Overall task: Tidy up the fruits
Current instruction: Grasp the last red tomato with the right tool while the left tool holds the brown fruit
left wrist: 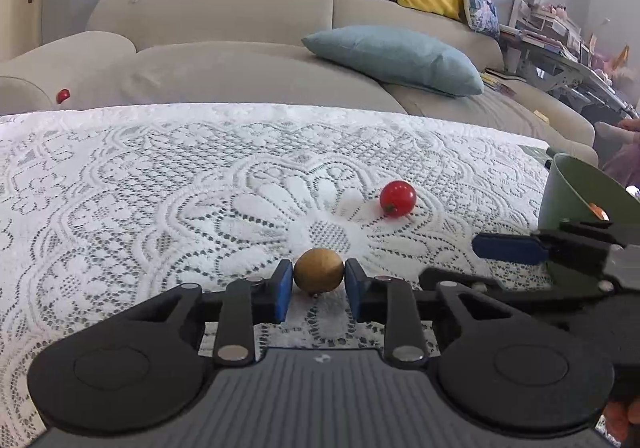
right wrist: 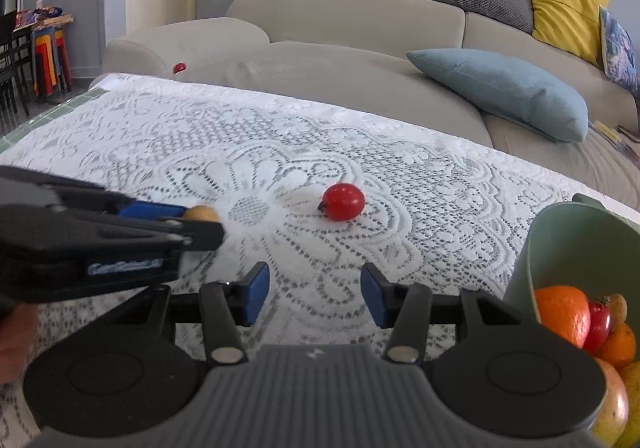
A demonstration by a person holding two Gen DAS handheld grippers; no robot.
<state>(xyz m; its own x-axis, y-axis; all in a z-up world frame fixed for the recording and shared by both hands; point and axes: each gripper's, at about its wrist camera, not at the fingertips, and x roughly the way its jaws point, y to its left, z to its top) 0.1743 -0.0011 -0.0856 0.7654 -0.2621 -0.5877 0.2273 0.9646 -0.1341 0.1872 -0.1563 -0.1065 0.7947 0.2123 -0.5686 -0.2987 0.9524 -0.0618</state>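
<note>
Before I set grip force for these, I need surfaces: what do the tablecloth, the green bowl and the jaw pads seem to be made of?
The tablecloth looks like white lace fabric: an openwork floral pattern with holes.
The green bowl looks like matte plastic, though glazed ceramic is possible: smooth, thin wall, soft sheen.
The pads on the left gripper look like blue rubber or foam: dull, flat blocks on black plastic arms.

The left claw [left wrist: 319, 282] sits low over the counter, its blue pads pinching a small tan fruit [left wrist: 319, 271]. The right claw [right wrist: 315, 294] hovers alongside, jaws spread wide.
</note>
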